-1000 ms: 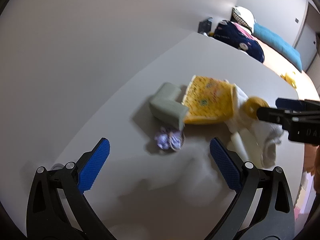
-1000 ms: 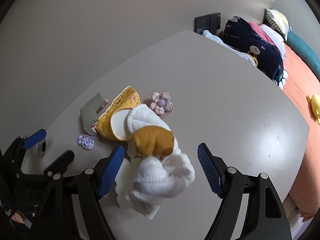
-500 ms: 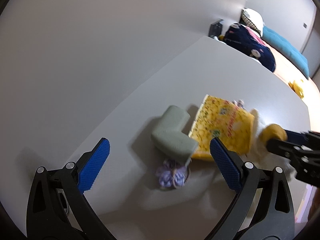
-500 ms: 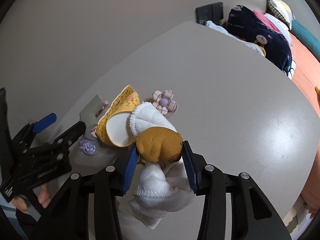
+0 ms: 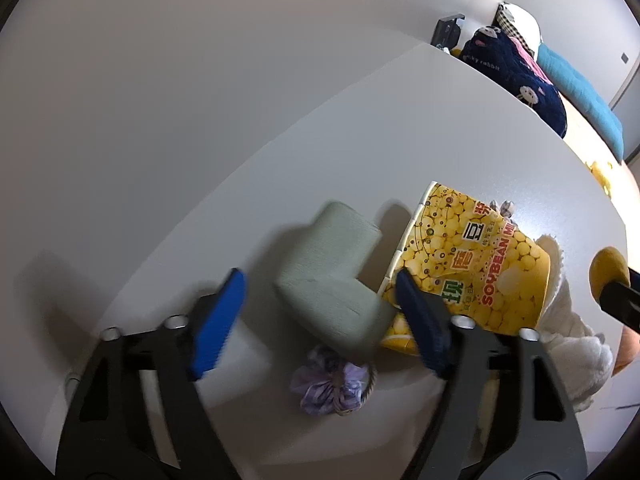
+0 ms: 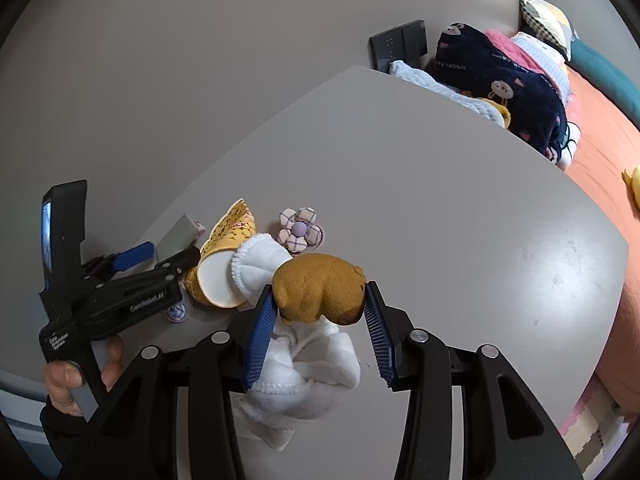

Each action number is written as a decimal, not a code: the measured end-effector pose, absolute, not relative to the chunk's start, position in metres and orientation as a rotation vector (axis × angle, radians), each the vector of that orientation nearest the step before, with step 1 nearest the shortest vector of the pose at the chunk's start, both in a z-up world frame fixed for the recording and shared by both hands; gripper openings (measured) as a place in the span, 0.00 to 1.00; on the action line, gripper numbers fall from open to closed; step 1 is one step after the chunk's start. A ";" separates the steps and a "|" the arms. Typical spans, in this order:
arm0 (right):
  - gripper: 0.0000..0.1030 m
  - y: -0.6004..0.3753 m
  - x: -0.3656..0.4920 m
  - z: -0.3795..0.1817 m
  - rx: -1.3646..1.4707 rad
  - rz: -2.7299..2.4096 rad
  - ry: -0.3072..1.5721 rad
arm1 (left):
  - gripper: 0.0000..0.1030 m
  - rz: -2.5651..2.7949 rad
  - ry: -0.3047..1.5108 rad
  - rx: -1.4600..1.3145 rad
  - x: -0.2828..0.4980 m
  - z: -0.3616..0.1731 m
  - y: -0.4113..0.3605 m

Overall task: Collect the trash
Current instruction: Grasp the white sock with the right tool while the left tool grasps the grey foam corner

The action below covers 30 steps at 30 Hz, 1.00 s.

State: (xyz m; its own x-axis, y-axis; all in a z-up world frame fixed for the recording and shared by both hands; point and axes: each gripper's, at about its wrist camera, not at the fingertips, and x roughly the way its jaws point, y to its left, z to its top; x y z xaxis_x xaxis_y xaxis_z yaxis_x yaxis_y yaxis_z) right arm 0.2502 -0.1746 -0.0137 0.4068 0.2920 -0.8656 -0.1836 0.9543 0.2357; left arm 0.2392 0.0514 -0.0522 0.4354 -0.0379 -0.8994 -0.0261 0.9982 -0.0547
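Note:
A grey-green L-shaped foam piece lies on the grey table against a yellow paper cup tipped on its side. My left gripper straddles the foam and its jaws are closing; the left pad still stands clear of it. A purple fabric scrunchie sits just below the foam. My right gripper is shut on a brown plush toy, which rests over a white fluffy cloth. In the right wrist view, the left gripper reaches in beside the cup.
A plaid fabric flower lies behind the cup. A person's hand holds the left tool. Beyond the table's far edge are a black wall panel, a navy blanket and an orange bed.
My left gripper has moved in over the grey foam piece and its jaws have narrowed around it. My right gripper closed on the brown plush toy and keeps hold of it.

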 end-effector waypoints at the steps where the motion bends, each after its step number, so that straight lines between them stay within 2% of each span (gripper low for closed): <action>1: 0.45 -0.176 0.248 -0.013 0.109 0.299 1.110 | 0.56 -0.018 1.120 -0.081 0.240 -0.052 0.053; 17: 0.45 -0.208 0.232 0.004 0.141 0.269 1.075 | 0.55 0.030 1.045 -0.074 0.216 -0.019 0.052; 30: 0.45 -0.269 0.189 0.025 0.191 0.206 1.026 | 0.55 -0.064 0.978 -0.011 0.174 0.022 -0.006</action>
